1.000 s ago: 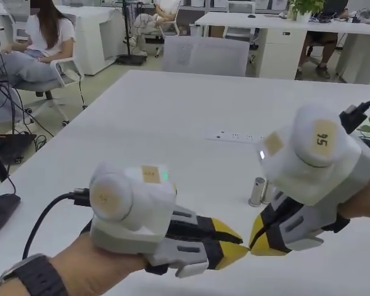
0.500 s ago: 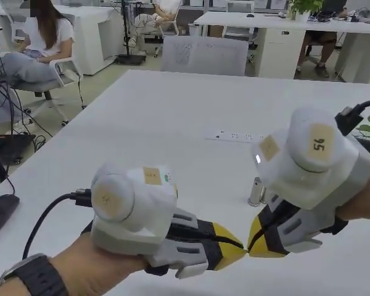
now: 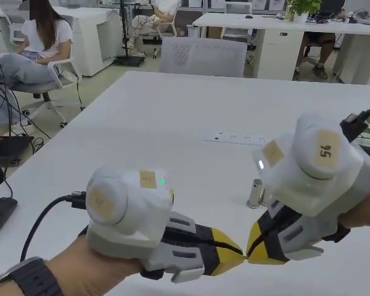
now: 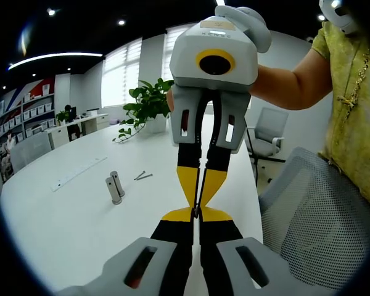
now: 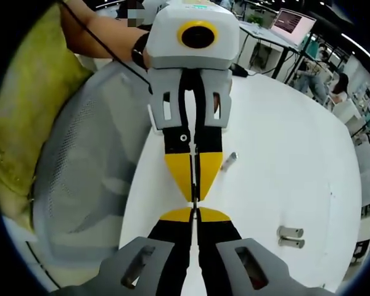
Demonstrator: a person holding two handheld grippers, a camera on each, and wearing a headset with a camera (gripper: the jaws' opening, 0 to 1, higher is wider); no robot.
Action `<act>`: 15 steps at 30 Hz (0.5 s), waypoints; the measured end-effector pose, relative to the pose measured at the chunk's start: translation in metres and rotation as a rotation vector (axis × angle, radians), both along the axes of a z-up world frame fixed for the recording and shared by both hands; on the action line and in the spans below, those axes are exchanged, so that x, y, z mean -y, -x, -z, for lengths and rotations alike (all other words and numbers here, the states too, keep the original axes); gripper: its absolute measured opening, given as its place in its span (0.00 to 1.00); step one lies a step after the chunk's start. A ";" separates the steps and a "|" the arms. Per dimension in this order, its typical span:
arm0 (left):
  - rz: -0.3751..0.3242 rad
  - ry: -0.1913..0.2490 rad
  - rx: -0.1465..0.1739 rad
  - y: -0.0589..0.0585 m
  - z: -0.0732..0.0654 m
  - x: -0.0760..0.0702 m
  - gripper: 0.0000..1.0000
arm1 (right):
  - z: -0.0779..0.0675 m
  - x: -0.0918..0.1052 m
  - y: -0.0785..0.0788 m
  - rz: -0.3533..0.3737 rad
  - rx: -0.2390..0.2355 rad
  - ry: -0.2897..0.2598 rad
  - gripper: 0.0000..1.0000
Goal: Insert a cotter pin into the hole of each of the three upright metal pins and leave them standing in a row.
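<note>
Both ur tongs are pressed together rn: left gripper (image 4: 195, 213) & right gripper (image 5: 196, 213) meet tip to tip over the table (image 3: 172, 123). Can't tell if anything's pinched btwn them. Two upright metal pins (image 4: 114, 187) stand side by side, apart from the tips, w/ cotter pins (image 4: 145, 176) lying near them. In head view the pins are partly hidden behind ur right gripper.

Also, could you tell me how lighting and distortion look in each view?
Head view: soft even light, no glare on the white table. Left gripper view: fisheye curves table edge, dark ceiling, bright spotlights, short grey metal pins sharp. Right gripper view: same bulge, right yellow-tipped tongs crisp.
</note>
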State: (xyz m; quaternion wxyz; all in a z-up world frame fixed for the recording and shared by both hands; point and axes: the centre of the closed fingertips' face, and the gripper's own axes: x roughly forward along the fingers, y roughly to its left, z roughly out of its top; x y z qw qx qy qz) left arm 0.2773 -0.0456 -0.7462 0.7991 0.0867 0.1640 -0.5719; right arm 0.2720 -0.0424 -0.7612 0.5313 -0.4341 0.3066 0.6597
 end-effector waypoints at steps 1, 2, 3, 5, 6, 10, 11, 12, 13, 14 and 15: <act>0.000 0.001 -0.002 0.000 0.000 0.000 0.00 | 0.000 0.000 0.000 0.000 -0.001 -0.001 0.03; 0.001 0.003 -0.004 0.000 0.000 0.000 0.00 | 0.000 0.000 0.001 0.000 -0.004 -0.004 0.03; 0.001 0.003 -0.005 0.000 0.000 -0.001 0.00 | 0.000 0.000 0.001 -0.002 -0.003 -0.004 0.03; 0.004 0.005 -0.006 0.001 0.000 -0.001 0.00 | 0.000 -0.001 0.001 0.000 -0.007 -0.008 0.03; 0.003 0.006 -0.007 0.001 0.000 -0.001 0.00 | 0.000 -0.001 0.001 0.001 -0.008 -0.010 0.03; 0.008 0.010 -0.010 0.002 -0.001 -0.001 0.00 | 0.001 0.000 0.002 0.002 -0.017 -0.014 0.05; 0.010 0.011 -0.010 0.002 -0.001 -0.001 0.00 | 0.001 0.000 0.001 0.003 -0.019 -0.014 0.06; 0.012 0.013 -0.012 0.002 0.000 -0.001 0.00 | 0.002 0.001 0.001 0.004 -0.021 -0.014 0.08; 0.014 0.014 -0.012 0.003 0.000 -0.001 0.00 | 0.003 0.002 0.001 0.003 -0.027 -0.010 0.09; 0.018 0.014 -0.013 0.003 0.000 -0.001 0.00 | 0.004 0.003 0.002 -0.001 -0.034 -0.009 0.10; 0.021 0.013 -0.011 0.004 0.000 -0.001 0.00 | 0.005 0.004 0.004 -0.001 -0.047 -0.012 0.11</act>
